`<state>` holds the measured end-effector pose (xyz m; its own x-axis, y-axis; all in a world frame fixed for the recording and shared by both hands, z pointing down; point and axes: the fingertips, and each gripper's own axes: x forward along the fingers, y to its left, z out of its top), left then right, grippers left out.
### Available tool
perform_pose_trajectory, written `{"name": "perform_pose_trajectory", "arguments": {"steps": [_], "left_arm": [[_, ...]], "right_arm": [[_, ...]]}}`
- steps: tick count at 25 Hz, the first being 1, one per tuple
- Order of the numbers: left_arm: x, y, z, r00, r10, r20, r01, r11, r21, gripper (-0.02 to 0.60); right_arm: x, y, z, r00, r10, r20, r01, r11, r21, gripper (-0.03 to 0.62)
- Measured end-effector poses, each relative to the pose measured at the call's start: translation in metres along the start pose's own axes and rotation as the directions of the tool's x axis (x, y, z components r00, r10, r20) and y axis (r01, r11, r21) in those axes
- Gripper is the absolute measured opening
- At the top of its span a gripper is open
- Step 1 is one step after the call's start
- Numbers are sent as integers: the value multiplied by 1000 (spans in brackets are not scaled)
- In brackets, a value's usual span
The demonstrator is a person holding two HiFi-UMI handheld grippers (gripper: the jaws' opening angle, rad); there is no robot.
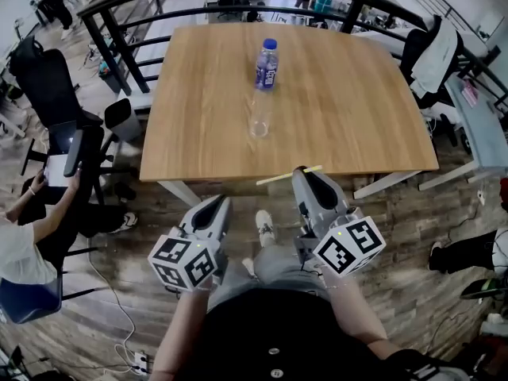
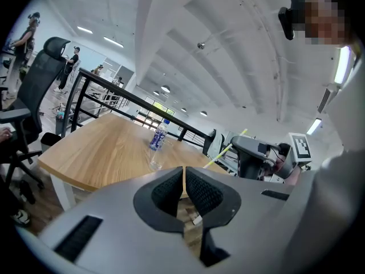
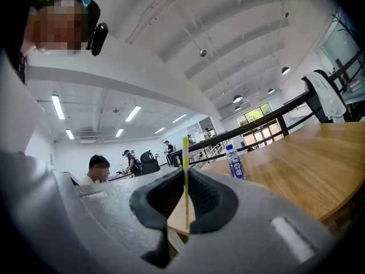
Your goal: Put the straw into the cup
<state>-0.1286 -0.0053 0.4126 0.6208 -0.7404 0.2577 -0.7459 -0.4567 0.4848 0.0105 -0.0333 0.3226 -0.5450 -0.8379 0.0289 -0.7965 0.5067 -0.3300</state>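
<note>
The right hand-held gripper (image 1: 305, 173) pinches the yellow straw (image 1: 278, 177), which juts toward 9 o'clock over the tabletop's (image 1: 357, 109) near edge, with the clear cup (image 1: 259, 121) at its 11 o'clock and the left hand-held gripper (image 1: 216, 205) closed and empty.

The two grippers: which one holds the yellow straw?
The right gripper: its jaws pinch the straw. The left gripper is shut on nothing.
</note>
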Motion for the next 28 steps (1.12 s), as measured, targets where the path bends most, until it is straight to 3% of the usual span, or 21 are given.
{"name": "perform_pose_trajectory", "arguments": {"steps": [14,28], "left_arm": [[110,35,60,999,30,25,-30,1000,4,29],[192,75,97,985,157,67,-154,987,-43,29]], "right_arm": [[93,-85,45,998,48,30,-48,999,11,19],[187,-154,67,984,178,-4,-178,984,32,20]]}}
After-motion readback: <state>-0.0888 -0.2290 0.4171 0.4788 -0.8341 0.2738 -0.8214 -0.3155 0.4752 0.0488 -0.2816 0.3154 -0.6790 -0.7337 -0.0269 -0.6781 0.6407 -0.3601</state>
